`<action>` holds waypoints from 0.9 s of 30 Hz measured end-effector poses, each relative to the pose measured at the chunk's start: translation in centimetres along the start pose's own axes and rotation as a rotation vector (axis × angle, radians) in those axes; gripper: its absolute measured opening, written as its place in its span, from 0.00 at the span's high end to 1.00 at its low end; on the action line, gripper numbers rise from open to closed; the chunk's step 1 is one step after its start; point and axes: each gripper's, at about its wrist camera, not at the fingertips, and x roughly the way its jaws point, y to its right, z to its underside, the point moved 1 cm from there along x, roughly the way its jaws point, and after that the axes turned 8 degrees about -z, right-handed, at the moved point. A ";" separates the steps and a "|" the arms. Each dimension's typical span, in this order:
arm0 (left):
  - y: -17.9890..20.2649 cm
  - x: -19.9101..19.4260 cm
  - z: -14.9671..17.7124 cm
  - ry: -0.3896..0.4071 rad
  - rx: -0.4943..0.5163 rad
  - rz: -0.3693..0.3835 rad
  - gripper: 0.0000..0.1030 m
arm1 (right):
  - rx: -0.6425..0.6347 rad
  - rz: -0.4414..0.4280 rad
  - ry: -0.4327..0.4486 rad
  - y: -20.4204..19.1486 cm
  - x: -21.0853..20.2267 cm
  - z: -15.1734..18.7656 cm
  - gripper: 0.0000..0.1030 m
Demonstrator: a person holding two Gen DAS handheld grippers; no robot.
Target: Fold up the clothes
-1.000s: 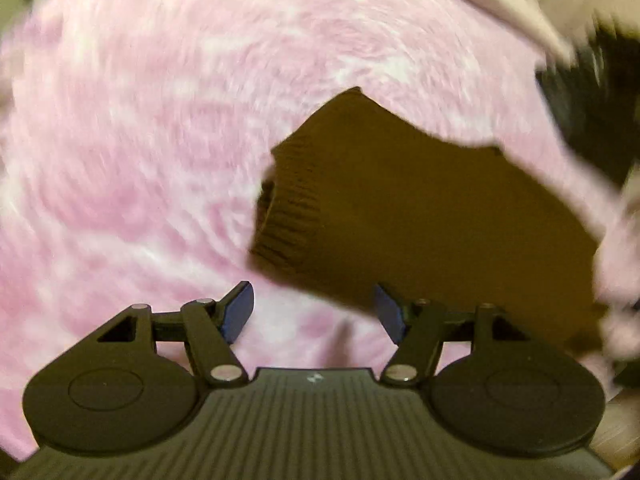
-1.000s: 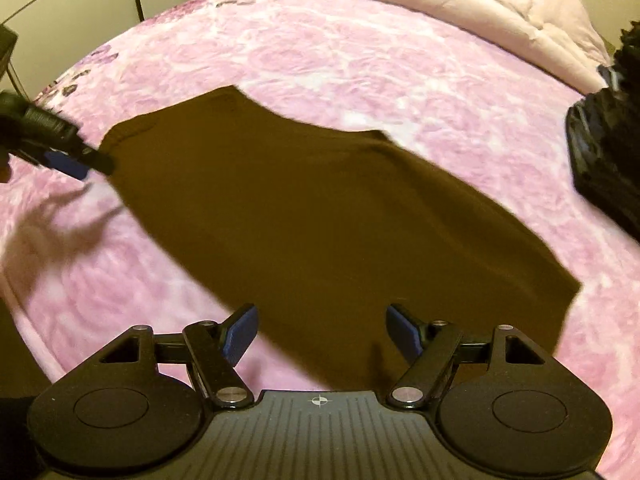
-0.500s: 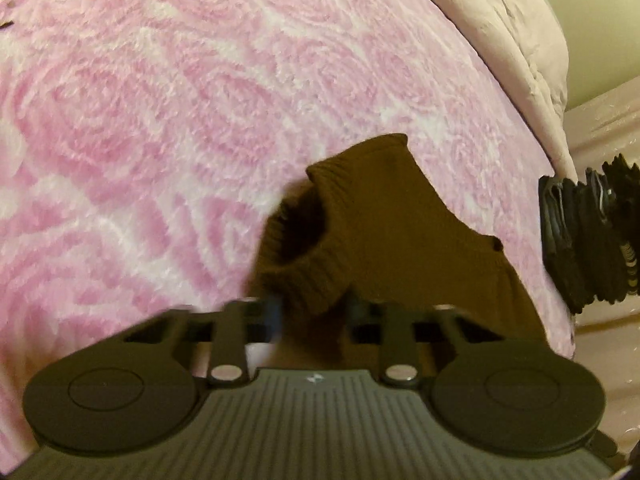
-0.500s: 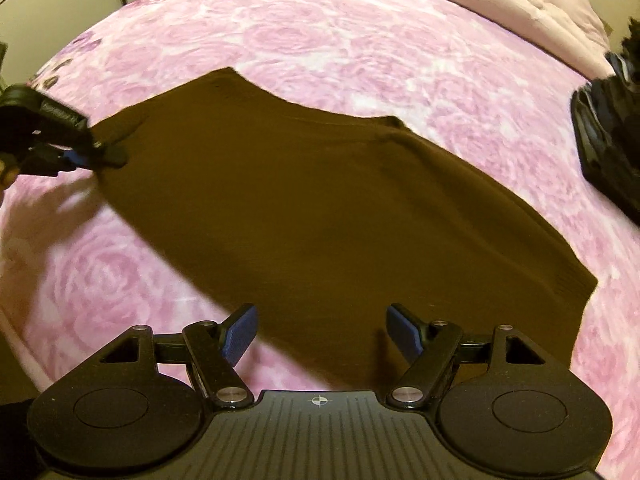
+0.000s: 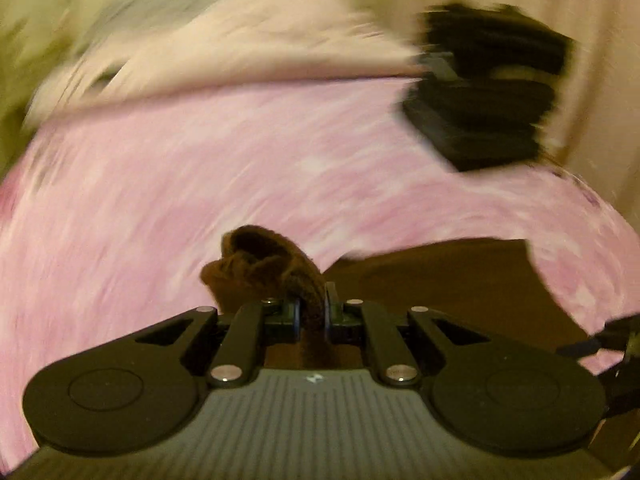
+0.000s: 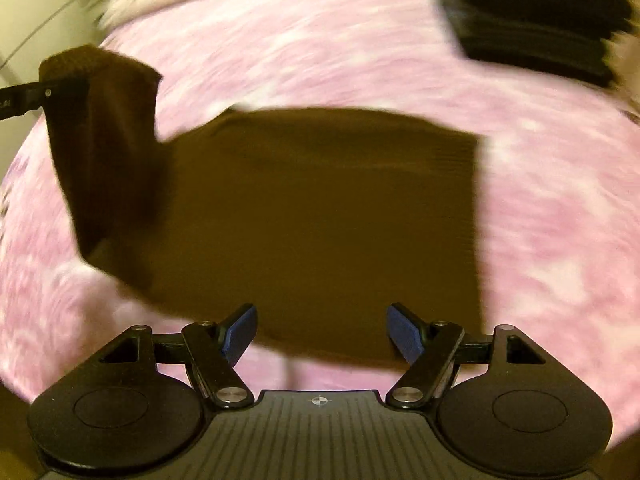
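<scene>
A dark brown knitted sweater point(image 6: 320, 208) lies flat on the pink rose-patterned blanket point(image 6: 360, 40). My left gripper point(image 5: 312, 312) is shut on the ribbed cuff of its sleeve point(image 5: 272, 264), which bunches up past the pads. In the right wrist view that sleeve point(image 6: 108, 152) hangs lifted at the left, pinched by the left gripper point(image 6: 52, 88). My right gripper point(image 6: 322, 332) stands open just above the sweater's near edge, with nothing pressed between its blue pads. Both views are blurred by motion.
A stack of folded dark clothes point(image 6: 536, 16) sits at the far right of the bed, also visible as dark clothes point(image 5: 488, 92) in the left wrist view. A pale pink duvet point(image 5: 248, 48) lies bunched along the far side. A cream wall point(image 6: 36, 20) is at left.
The left gripper closed on the sleeve cuff and lifted it up off the blanket, rolling as it rose. The right gripper swung sideways over the sweater and stayed open.
</scene>
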 end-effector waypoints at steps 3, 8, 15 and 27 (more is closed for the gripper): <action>7.7 -0.1 -2.5 0.084 0.171 0.093 0.93 | 0.093 0.047 0.038 4.4 -2.7 1.2 0.27; 19.9 3.5 0.2 0.034 0.392 0.254 0.93 | 0.200 0.107 0.038 10.8 -5.1 3.7 0.27; 26.4 6.1 5.6 -0.024 0.643 0.263 0.94 | 0.270 0.110 0.049 14.6 -6.9 5.5 0.27; 29.4 4.9 8.9 0.038 0.881 0.369 0.98 | 0.256 0.023 0.104 13.9 -5.9 3.2 0.27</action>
